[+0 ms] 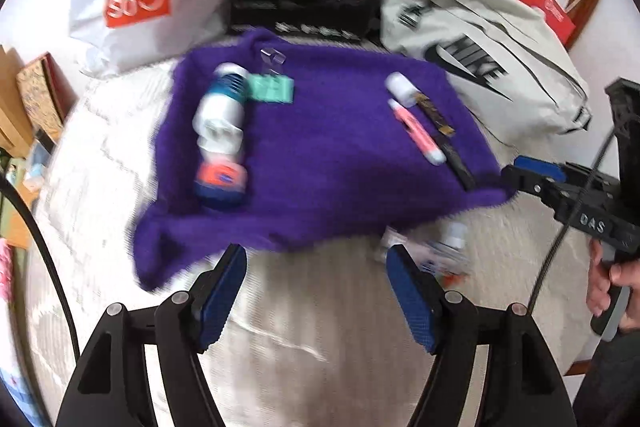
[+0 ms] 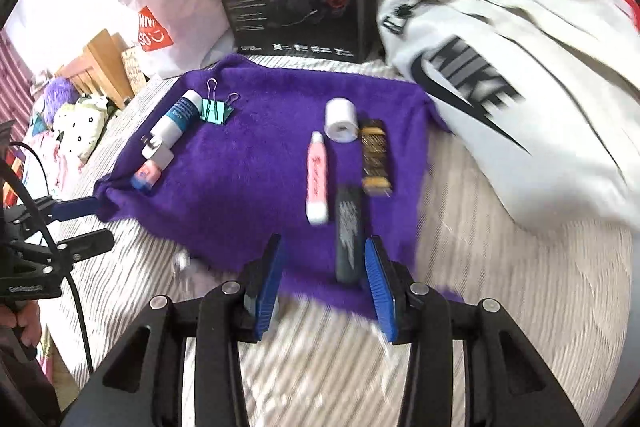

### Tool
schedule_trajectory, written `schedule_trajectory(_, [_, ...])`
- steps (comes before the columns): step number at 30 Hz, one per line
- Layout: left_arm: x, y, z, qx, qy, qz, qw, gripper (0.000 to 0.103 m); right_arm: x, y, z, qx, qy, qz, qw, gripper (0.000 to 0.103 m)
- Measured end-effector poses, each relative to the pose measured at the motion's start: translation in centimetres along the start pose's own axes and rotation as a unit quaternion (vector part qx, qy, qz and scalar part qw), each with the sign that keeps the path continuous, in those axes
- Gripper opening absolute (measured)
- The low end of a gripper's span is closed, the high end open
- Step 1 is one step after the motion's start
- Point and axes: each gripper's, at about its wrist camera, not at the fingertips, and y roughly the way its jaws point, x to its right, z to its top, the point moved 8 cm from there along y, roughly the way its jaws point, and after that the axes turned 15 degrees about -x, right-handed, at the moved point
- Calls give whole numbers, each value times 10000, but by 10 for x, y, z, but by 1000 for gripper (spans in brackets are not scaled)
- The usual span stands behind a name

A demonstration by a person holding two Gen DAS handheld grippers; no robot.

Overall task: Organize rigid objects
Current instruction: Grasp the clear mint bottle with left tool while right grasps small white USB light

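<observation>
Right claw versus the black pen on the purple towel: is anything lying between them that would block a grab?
Nothing visible does. The right claw is open and empty just short of the black pen, whose near end lies toward its right finger. The pink tube lies beside the pen, apart from it, on the purple towel.
</observation>
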Motion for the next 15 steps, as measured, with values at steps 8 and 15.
schedule_trajectory(8, [47, 29, -2, -270, -122, -373, 9989, 71, 31, -22, -75, -36, 224, -52, 9997, 42])
schedule_trajectory(15, [66, 58, 8, -581, -109, 52, 9982, 71, 48, -24, -136, -224, 378, -29, 9990, 42])
